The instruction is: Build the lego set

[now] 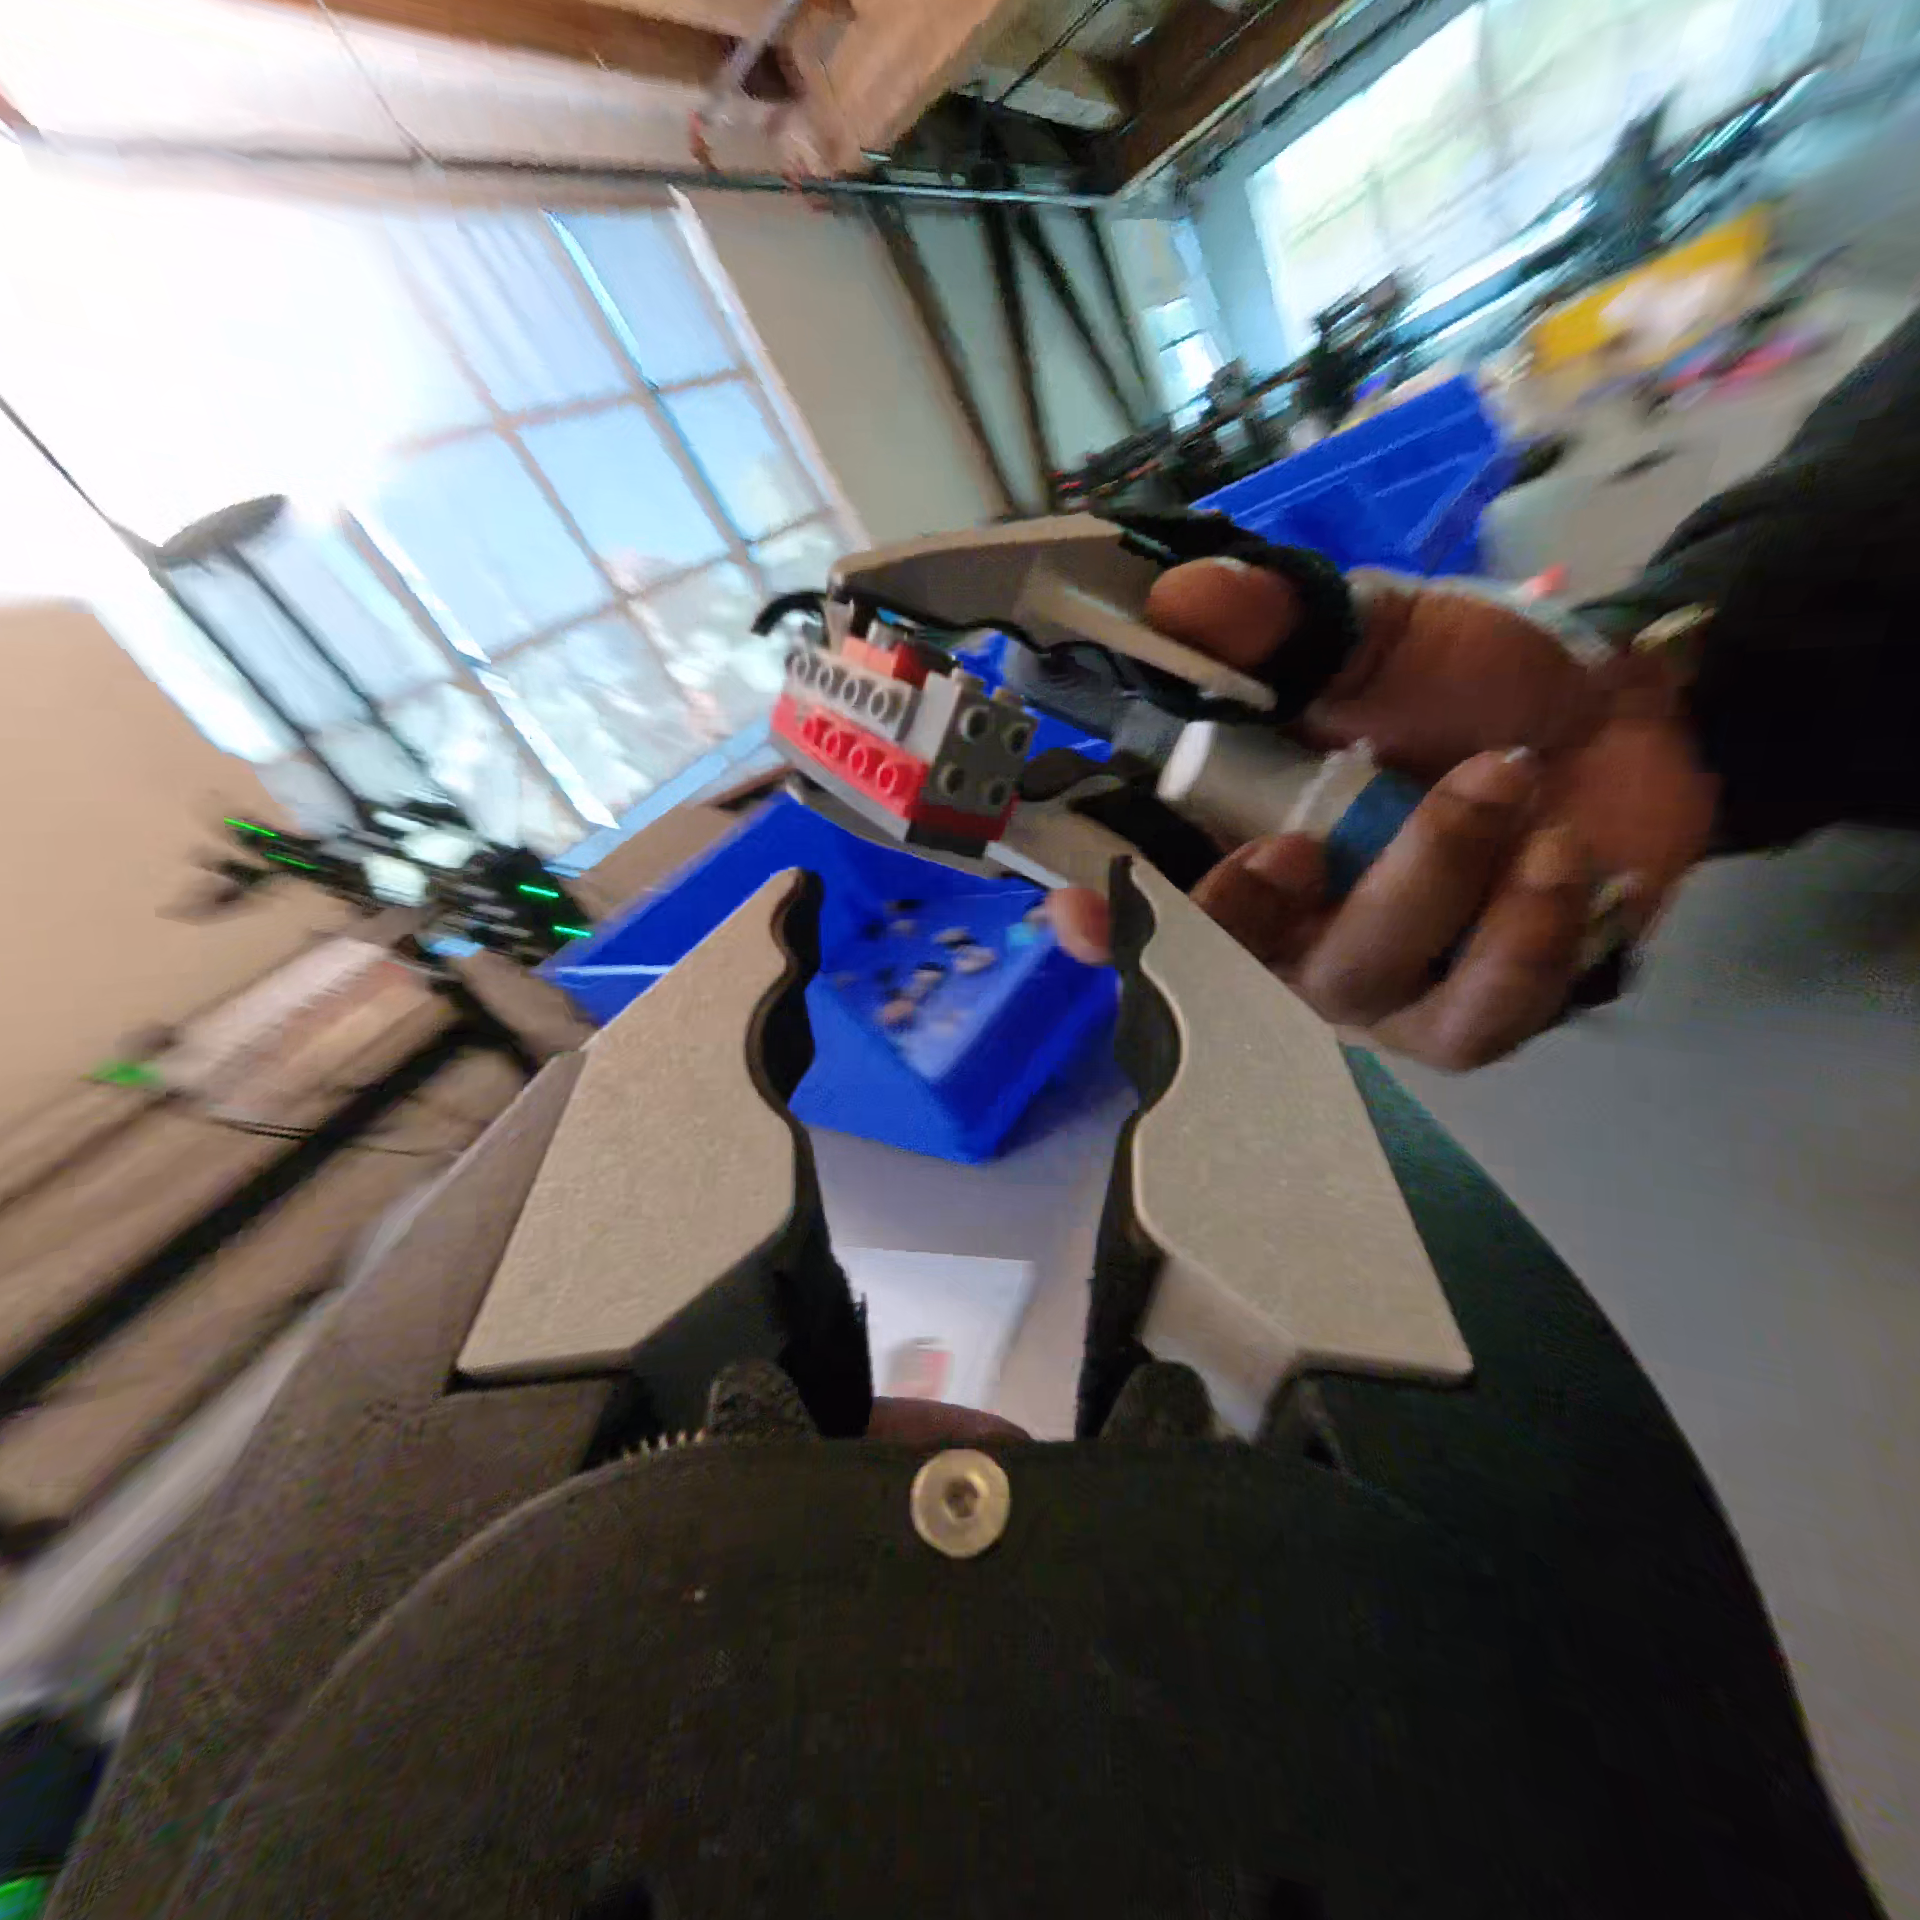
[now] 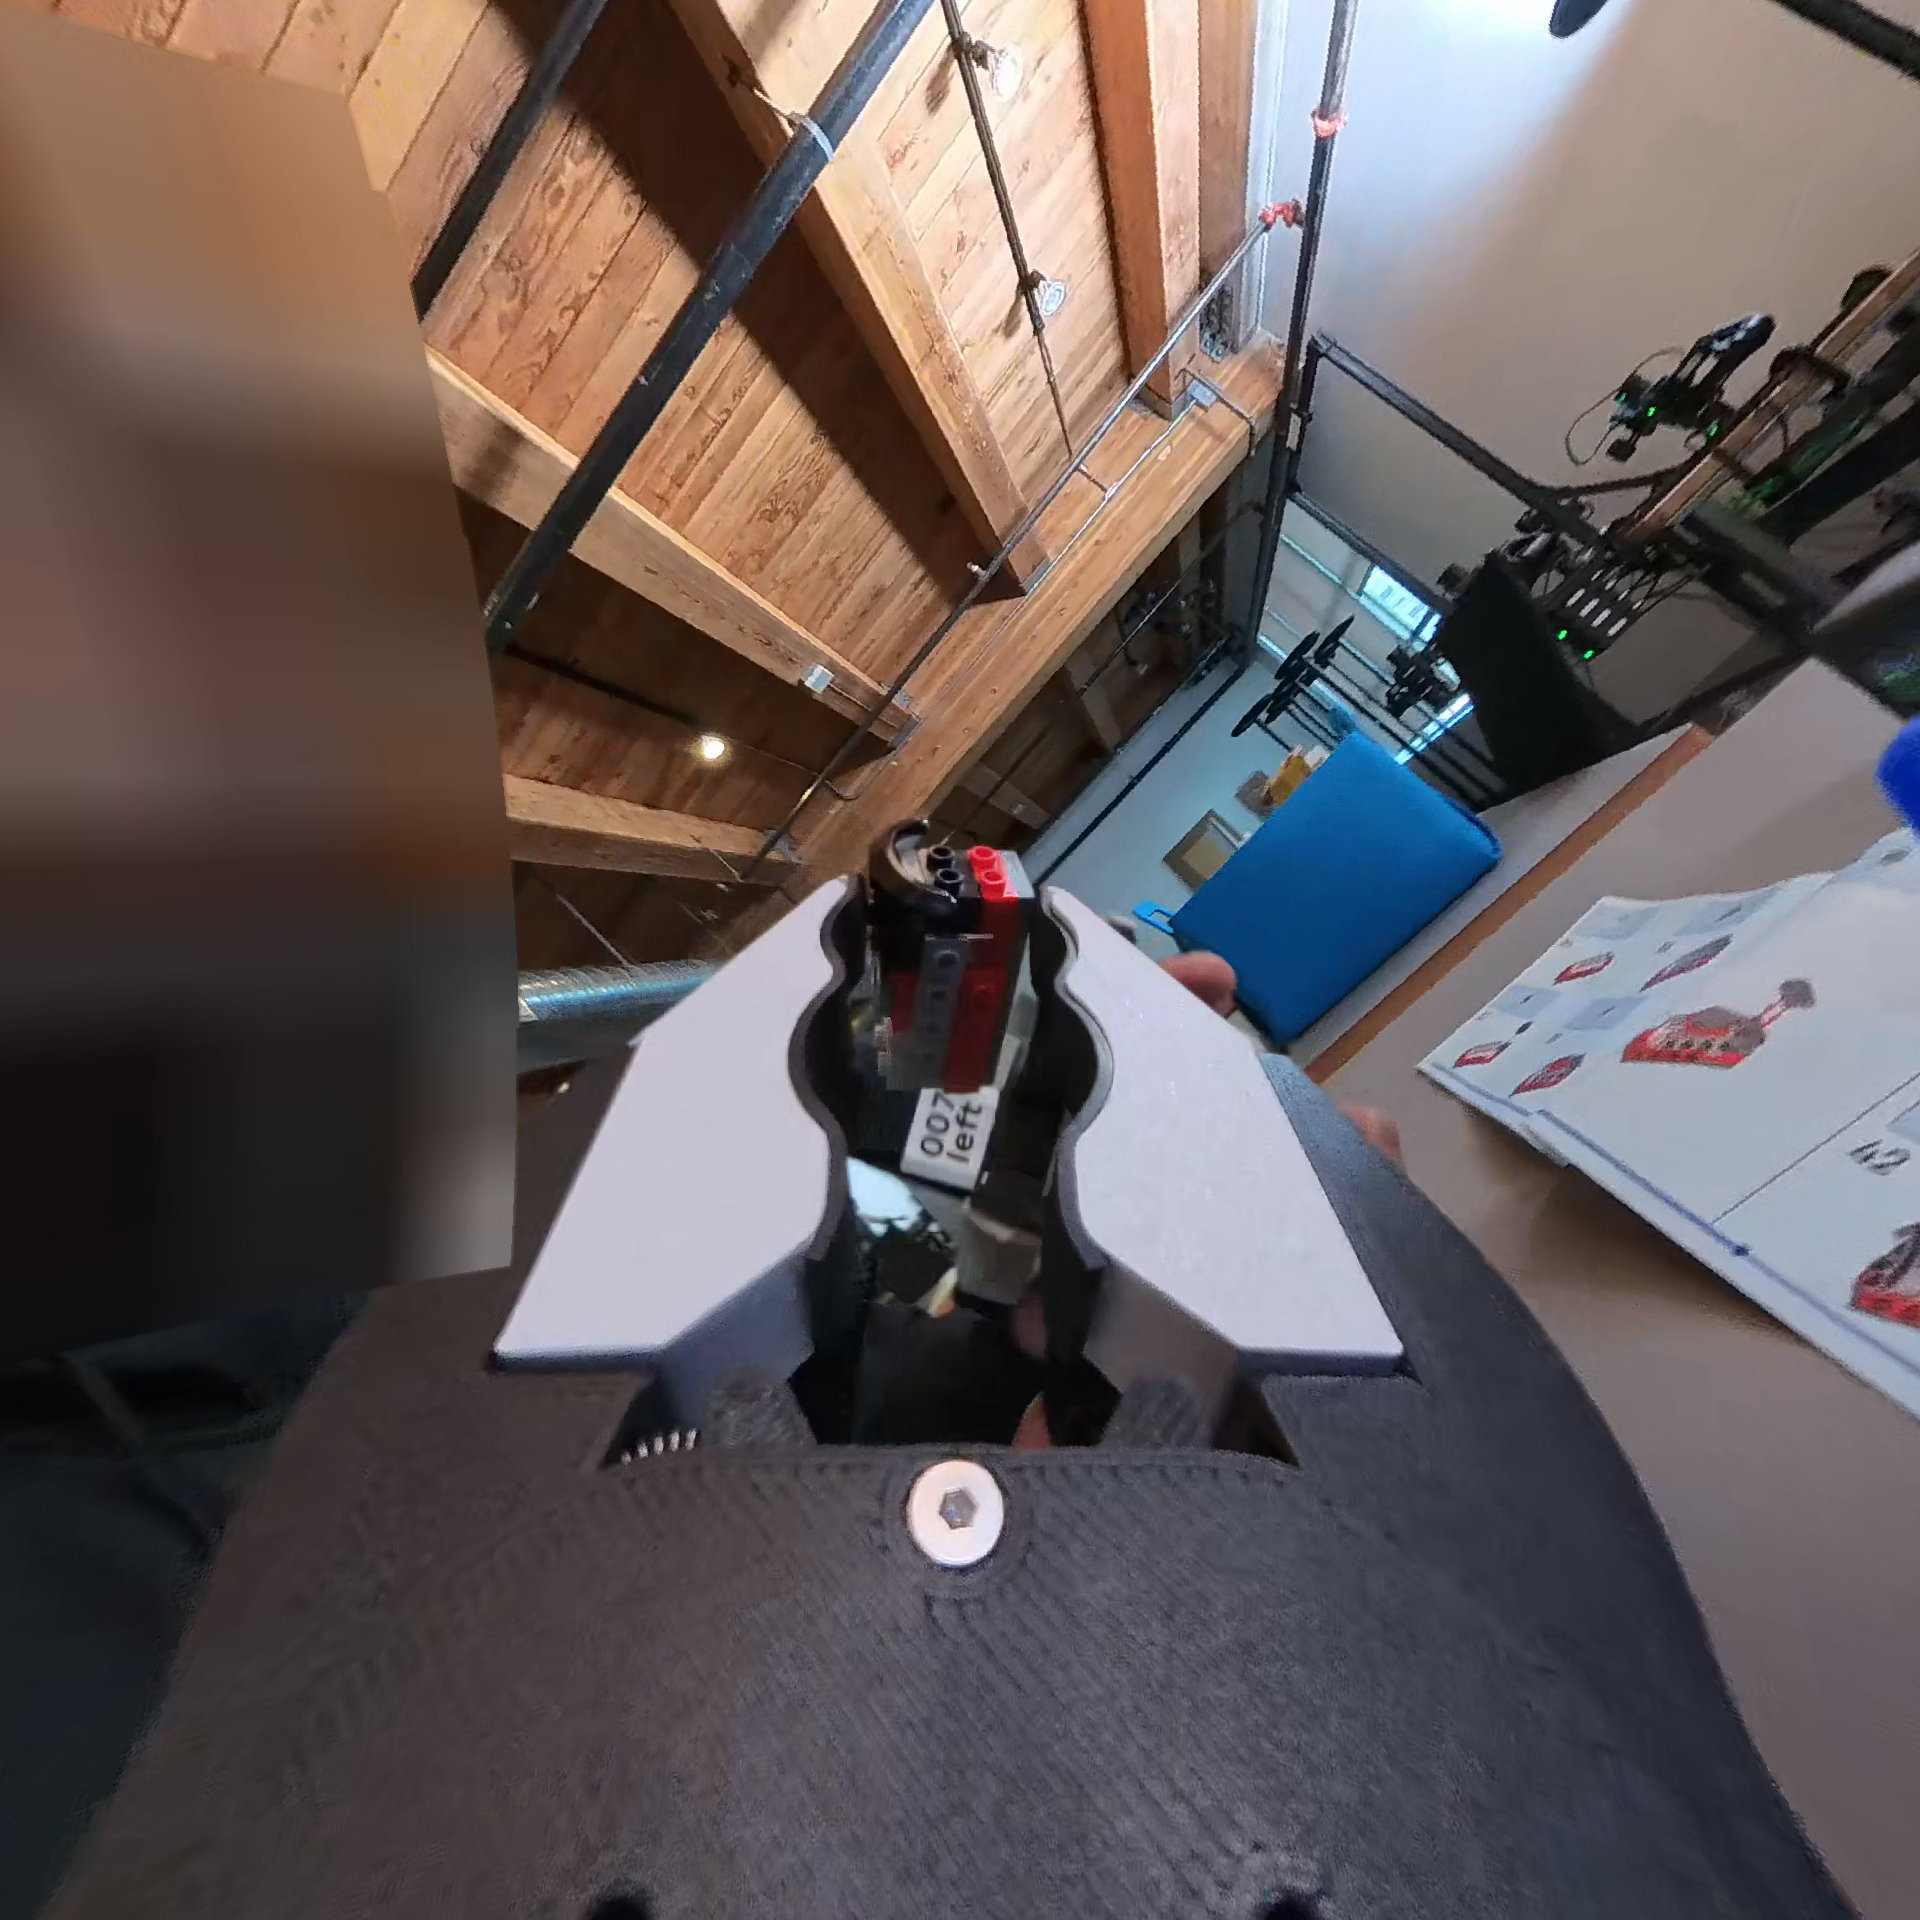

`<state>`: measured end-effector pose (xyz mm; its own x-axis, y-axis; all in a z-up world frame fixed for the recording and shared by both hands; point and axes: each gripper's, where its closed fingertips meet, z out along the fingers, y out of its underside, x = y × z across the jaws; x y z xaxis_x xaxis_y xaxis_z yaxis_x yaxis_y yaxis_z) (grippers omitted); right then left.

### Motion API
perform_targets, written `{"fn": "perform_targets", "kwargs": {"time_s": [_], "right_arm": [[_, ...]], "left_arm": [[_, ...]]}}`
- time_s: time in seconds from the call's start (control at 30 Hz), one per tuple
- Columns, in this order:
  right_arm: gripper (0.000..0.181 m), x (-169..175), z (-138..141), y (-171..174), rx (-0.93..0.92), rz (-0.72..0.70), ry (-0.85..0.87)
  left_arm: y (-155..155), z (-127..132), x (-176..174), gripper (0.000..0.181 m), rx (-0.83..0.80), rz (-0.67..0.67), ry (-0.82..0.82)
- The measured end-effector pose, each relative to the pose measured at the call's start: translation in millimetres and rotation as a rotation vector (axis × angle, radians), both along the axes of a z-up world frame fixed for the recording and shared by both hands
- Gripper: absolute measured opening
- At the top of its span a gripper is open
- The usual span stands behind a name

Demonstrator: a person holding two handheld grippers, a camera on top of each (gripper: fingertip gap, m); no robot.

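Wooden ceiling beams fill our background at twelve o'clock while our right hand-held gripper point(image 2: 945, 914) clamps the red-and-grey lego assembly point(image 2: 961, 987), our left hand-held gripper point(image 1: 961, 894) gaping empty just below it, blue bin point(image 1: 935, 1049) on the bench point(image 1: 1662, 1143) beyond.

A lego build point(image 1: 899, 753) sits between the fingers of the right claw point(image 1: 940, 727), raised above a bin point(image 1: 935, 1049) on the bench point(image 1: 1662, 1195). The left claw point(image 1: 961, 914) gapes just below the build. Small pieces, apparently loose, lie in the bin; an instruction booklet point(image 2: 1704, 1101) lies on the bench.
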<state>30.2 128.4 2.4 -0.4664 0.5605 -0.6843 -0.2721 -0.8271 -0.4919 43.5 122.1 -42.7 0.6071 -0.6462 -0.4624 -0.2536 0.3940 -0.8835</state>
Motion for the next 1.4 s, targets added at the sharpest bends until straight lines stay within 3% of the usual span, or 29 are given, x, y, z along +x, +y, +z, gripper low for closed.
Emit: {"fn": "perform_targets", "kwargs": {"time_s": [0.03,0.17,0.27,0.4,0.57,0.83,1.4], "right_arm": [[0.029,2,1,1,0.029,-0.016,-0.004],[0.029,4,-1,7,0.149,-0.093,-0.052],[0.03,4,-4,10,0.23,-0.134,-0.089],[0.03,1,-6,9,0.302,-0.15,-0.118],[0.03,-5,-13,2,0.354,-0.149,-0.143],[0.03,-4,-13,1,0.267,-0.082,-0.088],[0.03,-5,-18,7,0.231,-0.127,-0.096]], "left_arm": [[-4,-3,4,0.058,-0.117,-0.086,-0.058],[-11,11,7,0.064,-0.461,-0.301,-0.335],[-5,20,0,0.052,-0.597,-0.335,-0.487],[-1,17,-1,0.046,-0.718,-0.356,-0.547],[0,14,2,0.029,-0.703,-0.324,-0.538],[5,12,0,0.03,-0.502,-0.164,-0.385],[10,8,0,0.031,-0.47,-0.083,-0.339]]}}
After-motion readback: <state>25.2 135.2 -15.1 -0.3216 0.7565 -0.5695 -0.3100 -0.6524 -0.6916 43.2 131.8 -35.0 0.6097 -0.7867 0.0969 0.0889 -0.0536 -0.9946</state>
